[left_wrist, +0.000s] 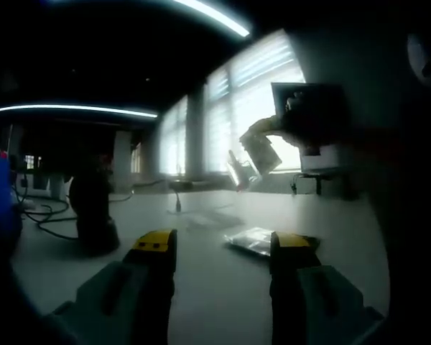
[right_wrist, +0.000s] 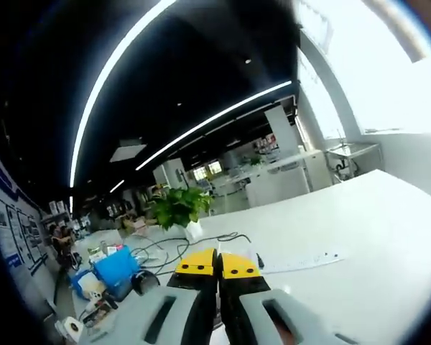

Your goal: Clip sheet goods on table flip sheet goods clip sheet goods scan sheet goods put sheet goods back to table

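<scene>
On white table (left_wrist: 201, 287), sheet goods (left_wrist: 253, 240) flat, left hand-held gripper (left_wrist: 224, 249) wide, right hand-held gripper (right_wrist: 217, 264) closed

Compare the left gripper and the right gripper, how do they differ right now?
The left gripper has its jaws spread wide apart; the right gripper has its jaws pressed together. The left gripper sits low over the table, empty, near a clear packet; the right gripper is raised, pinching a packet against the window. Both have yellow tips on grey fingers.
</scene>
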